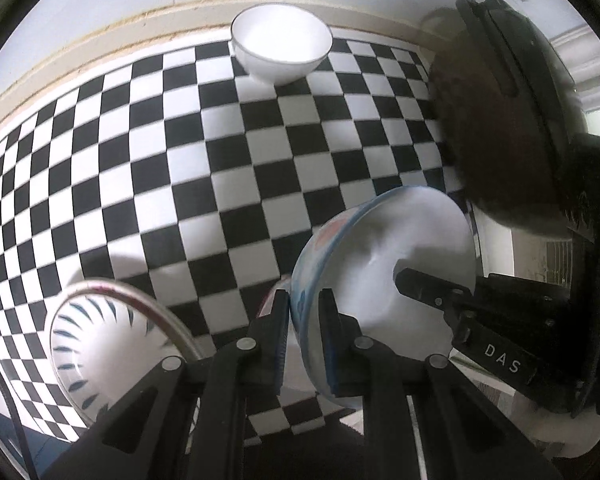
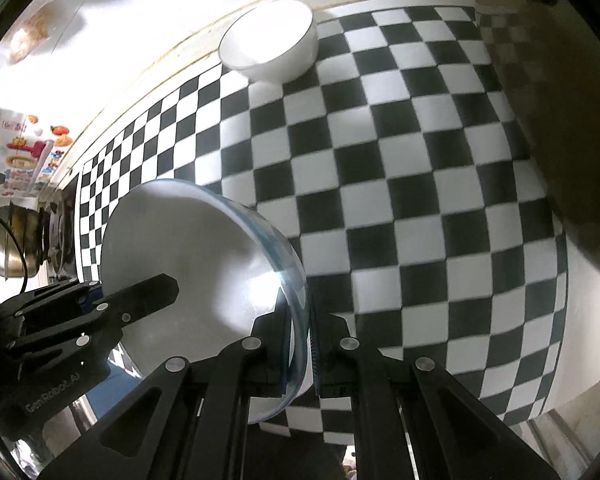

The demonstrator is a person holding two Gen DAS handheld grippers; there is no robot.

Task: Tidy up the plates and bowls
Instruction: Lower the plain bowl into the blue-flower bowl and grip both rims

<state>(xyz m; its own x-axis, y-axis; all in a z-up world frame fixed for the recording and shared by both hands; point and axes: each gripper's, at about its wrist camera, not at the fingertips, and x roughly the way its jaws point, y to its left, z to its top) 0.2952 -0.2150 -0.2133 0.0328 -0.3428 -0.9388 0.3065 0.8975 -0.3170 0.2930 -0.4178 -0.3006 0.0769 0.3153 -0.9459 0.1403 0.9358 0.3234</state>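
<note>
Both grippers hold one blue-rimmed white bowl (image 1: pixel 380 256) above the checkered table. My left gripper (image 1: pixel 305 320) is shut on its near rim; the bowl's outside shows blue and red marks. My right gripper (image 2: pixel 300 340) is shut on the opposite rim of the same bowl (image 2: pixel 196 248). Each view shows the other gripper's finger reaching into the bowl. A plain white bowl (image 1: pixel 282 46) stands upright at the far table edge and also shows in the right wrist view (image 2: pixel 270 40). A bowl with blue dashes (image 1: pixel 100 344) sits at lower left.
The black-and-white checkered cloth (image 1: pixel 180 152) covers the table up to a beige wall edge (image 1: pixel 100 40). A dark round pan-like object (image 1: pixel 500 112) hangs at right. Kitchen items and a metal pot (image 2: pixel 16 240) lie at far left in the right wrist view.
</note>
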